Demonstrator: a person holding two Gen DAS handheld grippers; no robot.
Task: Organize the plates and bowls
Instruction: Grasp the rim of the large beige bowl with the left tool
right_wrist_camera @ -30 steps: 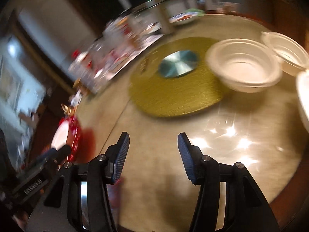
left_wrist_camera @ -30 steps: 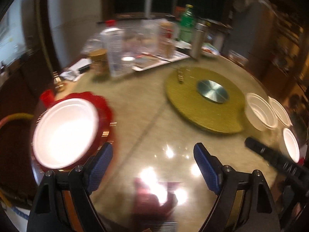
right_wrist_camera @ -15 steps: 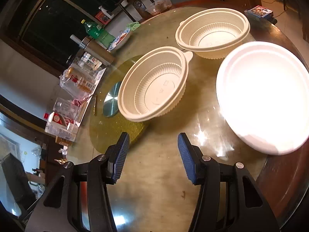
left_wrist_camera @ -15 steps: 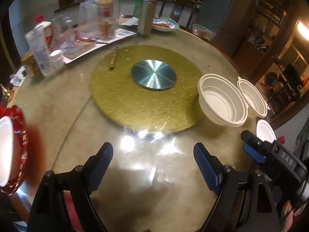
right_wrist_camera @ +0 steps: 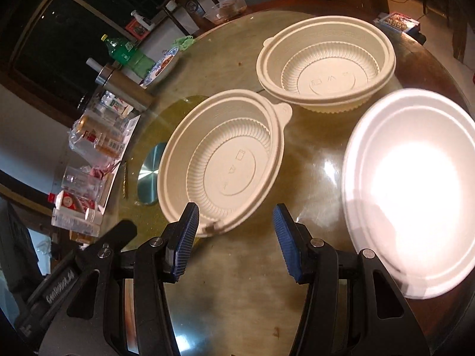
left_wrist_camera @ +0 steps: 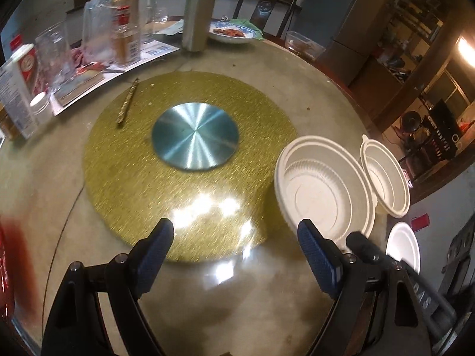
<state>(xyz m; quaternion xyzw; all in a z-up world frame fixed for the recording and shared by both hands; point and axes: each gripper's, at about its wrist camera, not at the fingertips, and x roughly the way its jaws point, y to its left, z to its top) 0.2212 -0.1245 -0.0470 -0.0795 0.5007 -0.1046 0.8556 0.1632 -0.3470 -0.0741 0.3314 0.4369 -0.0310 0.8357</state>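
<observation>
Two white ribbed bowls stand on the round table. The near bowl (right_wrist_camera: 222, 163) (left_wrist_camera: 323, 190) rests partly on the gold turntable (left_wrist_camera: 190, 160); the far bowl (right_wrist_camera: 326, 62) (left_wrist_camera: 386, 178) is beside it. A white plate (right_wrist_camera: 415, 190) (left_wrist_camera: 403, 246) lies at the table's right edge. My right gripper (right_wrist_camera: 234, 234) is open and empty, its left finger at the near bowl's rim. My left gripper (left_wrist_camera: 234, 252) is open and empty over the turntable's near edge. A red plate (left_wrist_camera: 4, 267) shows at the far left.
Bottles, a steel flask (left_wrist_camera: 197, 14), glasses, cartons and a dish of food (left_wrist_camera: 231, 32) crowd the table's far side. A steel disc (left_wrist_camera: 194, 136) sits at the turntable's centre, with a stick (left_wrist_camera: 127, 103) lying on it. The table edge runs close beyond the bowls.
Both grippers have swung right, away from the red plate with its white plate, toward the bowls. My right gripper has closed in on the near bowl. Both stay open.
</observation>
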